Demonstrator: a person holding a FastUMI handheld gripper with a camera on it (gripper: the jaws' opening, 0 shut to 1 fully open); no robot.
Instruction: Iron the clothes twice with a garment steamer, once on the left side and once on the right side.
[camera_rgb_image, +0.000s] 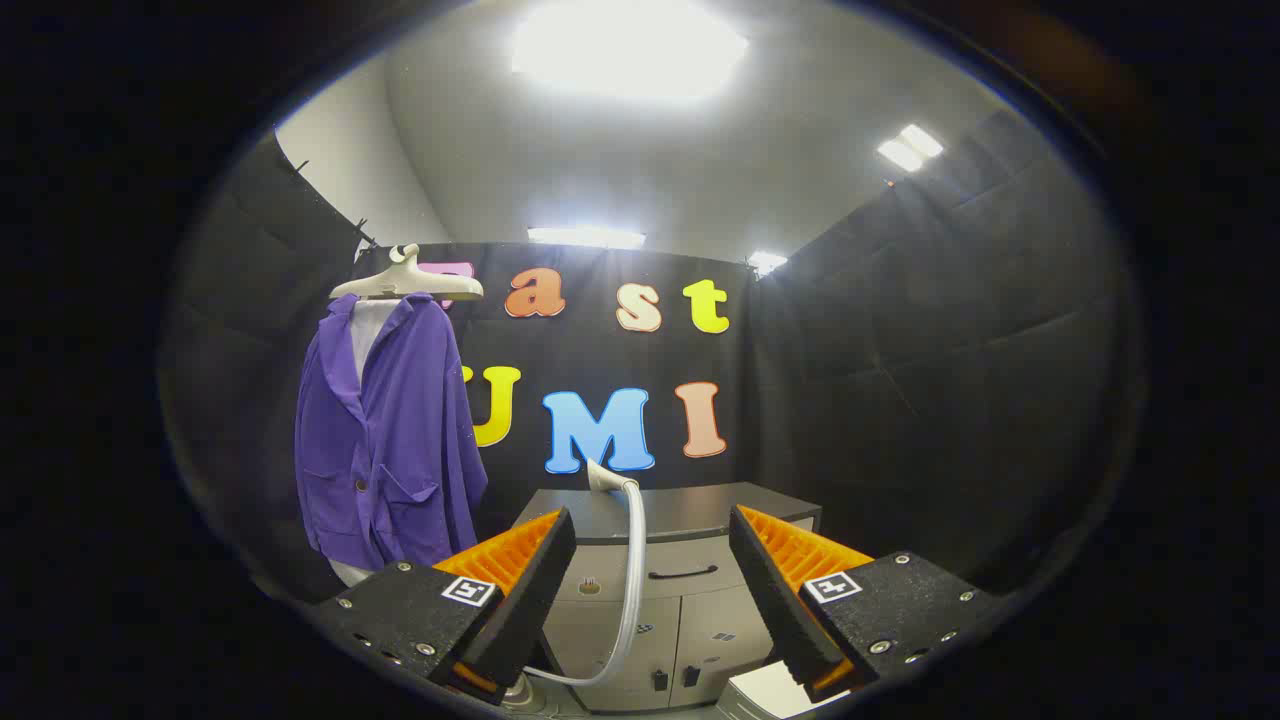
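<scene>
Black cloth is lining the booth on every side, and under the bright ceiling panels I am looking at a grey cabinet (650, 590) standing against the back wall. My gripper (652, 575) is hanging in front of it with its fingers spread wide, grasping nothing; the cabinet's drawer front is showing in the gap between them.

What I am taking to be the garment steamer's head (608, 476) is peeking over the near edge of the cabinet top, toward its left corner, and its pale hose (634, 580) is dropping down past the drawer front and curling back under my left finger. The base it runs to is mostly hidden there.

Well apart from it, beyond the cabinet's left side, a purple jacket (390, 430) is hanging on a pale hanger (405, 283), its front facing me and slightly open.

I am judging the steamer head to be a light, rigid plastic piece, probably smooth enough to twist between the pads. The hose looks springy and will be tugging back as I carry the head across, so I am planning to take hold on the handle just below the head, not on the hose. The jacket is soft and free-hanging, so it will be swinging away under any push; light strokes down each side should suit it.
</scene>
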